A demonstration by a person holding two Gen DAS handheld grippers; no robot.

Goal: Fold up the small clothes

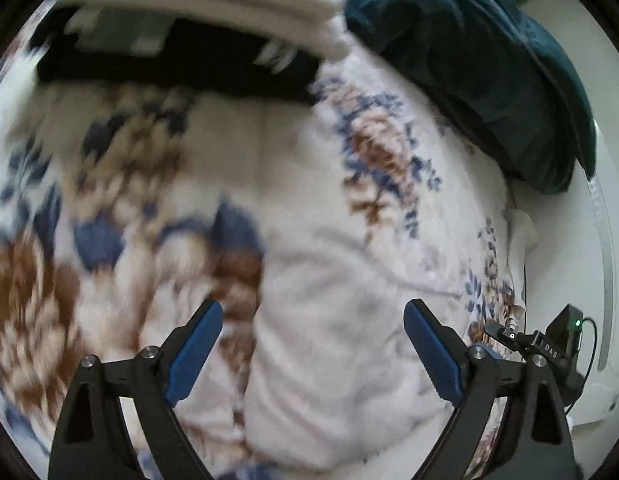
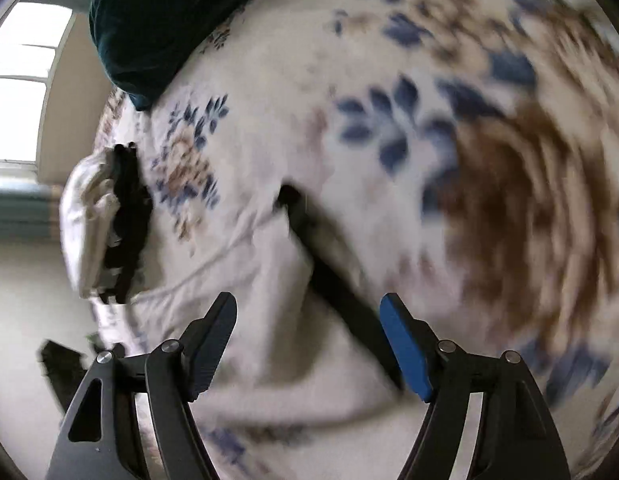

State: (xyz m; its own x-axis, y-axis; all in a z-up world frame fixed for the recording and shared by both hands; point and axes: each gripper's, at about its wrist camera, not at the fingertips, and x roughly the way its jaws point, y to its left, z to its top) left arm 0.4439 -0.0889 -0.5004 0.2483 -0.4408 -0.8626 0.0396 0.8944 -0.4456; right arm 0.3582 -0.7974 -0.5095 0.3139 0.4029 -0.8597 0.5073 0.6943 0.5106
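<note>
**Two open tongs poised over a floral bed**

Two sets of tongs hang above a bed (image 1: 293, 168) covered in a white blanket printed with blue and brown flowers; much of the print is smeared by motion blur. Left tongs (image 1: 313, 330) stand with jaws wide apart and nothing between the blue pads, over a pale, plain fold of cloth (image 1: 329, 380) lying near the bed's near edge. Right tongs (image 2: 307, 320) are likewise spread and grip nothing; whether that pale cloth is a small garment or part of the blanket cannot be told.

Toward the bed's far edge, in the left view, a stack of folded clothes rests on the blanket: a white folded piece (image 1: 229, 4) on top of a black one (image 1: 181, 64). The right view shows the same stack (image 2: 105, 228) at the bed's edge, side on. A dark teal pillow (image 1: 481, 76) lies at the corner beside the stack. Beyond the bed the right view takes in a bright window (image 2: 21, 80) and pale floor. A dark strap-like shape (image 2: 333, 280) crosses the blanket ahead of the right tongs, too blurred to identify.
</note>
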